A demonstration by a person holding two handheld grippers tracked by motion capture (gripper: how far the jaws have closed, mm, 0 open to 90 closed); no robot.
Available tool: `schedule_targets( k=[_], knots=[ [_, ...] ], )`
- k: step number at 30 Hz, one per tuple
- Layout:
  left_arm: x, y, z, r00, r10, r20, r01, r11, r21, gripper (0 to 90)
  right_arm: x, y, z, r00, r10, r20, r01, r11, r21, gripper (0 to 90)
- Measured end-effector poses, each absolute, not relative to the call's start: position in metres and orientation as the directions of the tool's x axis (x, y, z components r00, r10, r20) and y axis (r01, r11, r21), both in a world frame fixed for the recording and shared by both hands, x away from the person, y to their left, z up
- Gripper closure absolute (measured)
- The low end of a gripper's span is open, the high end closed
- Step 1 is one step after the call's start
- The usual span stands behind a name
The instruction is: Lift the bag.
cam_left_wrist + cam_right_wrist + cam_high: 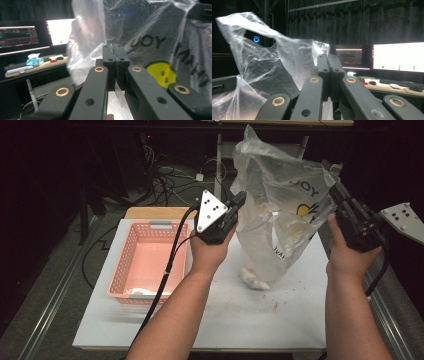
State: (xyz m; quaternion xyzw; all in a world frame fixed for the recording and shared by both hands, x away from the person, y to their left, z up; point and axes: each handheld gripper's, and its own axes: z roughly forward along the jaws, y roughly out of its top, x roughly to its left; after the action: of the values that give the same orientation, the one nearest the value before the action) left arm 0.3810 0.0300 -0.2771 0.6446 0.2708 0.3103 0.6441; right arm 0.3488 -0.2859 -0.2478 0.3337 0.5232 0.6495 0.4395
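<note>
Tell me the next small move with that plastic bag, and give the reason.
Probably carry the plastic bag left, over the pink basket. The left hand-held gripper and right hand-held gripper are both shut on the bag's film, holding it up, with white contents low inside near the table.

Table front (225, 320) lies open (basket (150, 260) blocks left).
</note>
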Motion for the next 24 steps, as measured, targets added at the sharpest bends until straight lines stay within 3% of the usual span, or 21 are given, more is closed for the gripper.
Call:
schedule_targets(
  k=[16,24],
  knots=[
    [0.395,0.033,-0.33,0.659,0.751,0.029,0.094,-0.12,0.988,86.8,0.368,-0.285,-0.306,-0.397,0.917,-0.04,-0.075,0.011,0.997,90.0],
    [0.377,0.05,-0.348,0.681,0.732,-0.01,0.146,-0.123,0.982,72.1,0.371,-0.284,-0.311,-0.39,0.919,-0.053,-0.061,0.032,0.998,90.0]
  ],
)
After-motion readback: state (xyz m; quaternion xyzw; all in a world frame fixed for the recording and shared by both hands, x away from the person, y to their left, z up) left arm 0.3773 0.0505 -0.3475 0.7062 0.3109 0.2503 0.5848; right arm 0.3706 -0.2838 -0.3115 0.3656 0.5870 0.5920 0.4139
